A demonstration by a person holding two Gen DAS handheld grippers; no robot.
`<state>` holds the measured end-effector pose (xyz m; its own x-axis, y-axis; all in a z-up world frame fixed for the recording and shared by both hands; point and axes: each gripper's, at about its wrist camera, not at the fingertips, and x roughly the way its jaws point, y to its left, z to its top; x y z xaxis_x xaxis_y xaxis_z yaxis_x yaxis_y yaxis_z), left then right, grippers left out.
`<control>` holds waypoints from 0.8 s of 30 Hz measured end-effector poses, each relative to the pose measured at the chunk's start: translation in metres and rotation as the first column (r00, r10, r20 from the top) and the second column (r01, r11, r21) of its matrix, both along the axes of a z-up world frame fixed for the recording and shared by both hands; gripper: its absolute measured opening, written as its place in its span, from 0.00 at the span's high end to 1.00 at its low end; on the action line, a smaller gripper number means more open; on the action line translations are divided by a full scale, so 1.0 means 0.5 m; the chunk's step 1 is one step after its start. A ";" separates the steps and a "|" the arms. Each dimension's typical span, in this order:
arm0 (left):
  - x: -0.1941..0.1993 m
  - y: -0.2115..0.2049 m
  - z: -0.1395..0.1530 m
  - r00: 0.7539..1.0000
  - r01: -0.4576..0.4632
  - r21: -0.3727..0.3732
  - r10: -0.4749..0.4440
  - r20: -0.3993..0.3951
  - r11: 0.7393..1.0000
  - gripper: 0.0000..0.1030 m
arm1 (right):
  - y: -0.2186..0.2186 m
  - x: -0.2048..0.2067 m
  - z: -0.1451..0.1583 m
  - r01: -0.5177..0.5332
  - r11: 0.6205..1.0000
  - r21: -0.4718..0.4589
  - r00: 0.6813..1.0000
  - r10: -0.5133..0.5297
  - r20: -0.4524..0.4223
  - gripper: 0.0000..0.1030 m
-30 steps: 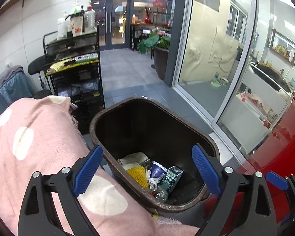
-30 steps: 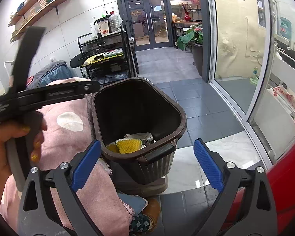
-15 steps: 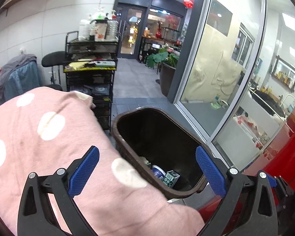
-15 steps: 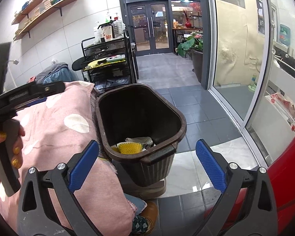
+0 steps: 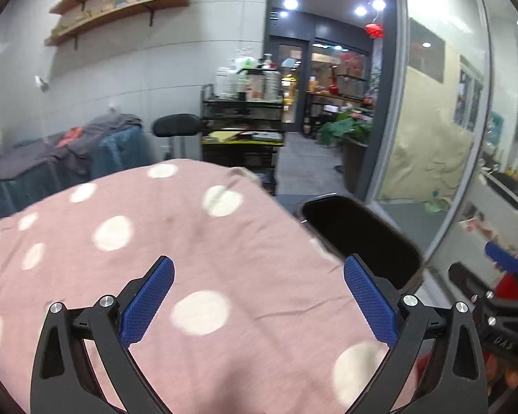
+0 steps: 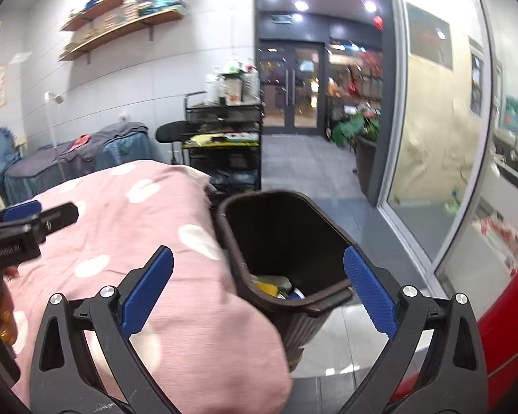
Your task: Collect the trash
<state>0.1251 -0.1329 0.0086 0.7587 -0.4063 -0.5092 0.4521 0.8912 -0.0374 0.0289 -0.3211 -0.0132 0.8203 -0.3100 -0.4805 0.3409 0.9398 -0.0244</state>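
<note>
Both the left hand-held gripper [image 5: 258,305] and the right hand-held gripper [image 6: 258,295] are spread wide, holding nothing. The brown trash bin [image 6: 314,305], with litter at its bottom, stands just right of the pink dotted cloth [image 5: 176,241].

Black plastic two-finger left gripper [image 5: 258,305] with textured blue pads [image 5: 147,299], silver screws, matching right gripper [image 6: 258,298], yellow-painted fingernails beside left gripper's handle

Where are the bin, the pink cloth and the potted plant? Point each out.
bin [image 6: 331,305]: right wrist view, front rim.
pink cloth [image 5: 197,241]: left wrist view, top surface.
potted plant [image 6: 354,127]: right wrist view, green leaves.
</note>
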 end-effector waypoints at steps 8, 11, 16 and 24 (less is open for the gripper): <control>-0.081 0.122 0.009 0.967 -0.241 -0.020 0.241 0.077 0.970 0.06 | 0.116 -0.025 0.011 -0.109 0.994 0.008 0.993 0.109 0.040 0.06; -0.111 0.160 0.012 0.951 -0.289 -0.023 0.290 0.108 0.957 0.06 | 0.150 -0.041 0.013 -0.141 0.990 0.015 0.989 0.141 0.045 0.06; -0.144 0.193 0.012 0.932 -0.340 -0.038 0.342 0.121 0.940 0.06 | 0.185 -0.062 0.020 -0.192 0.981 0.021 0.980 0.191 0.059 0.06; -0.188 0.217 0.005 0.908 -0.396 -0.032 0.397 0.136 0.918 0.06 | 0.220 -0.073 0.036 -0.223 0.974 0.033 0.973 0.220 0.074 0.06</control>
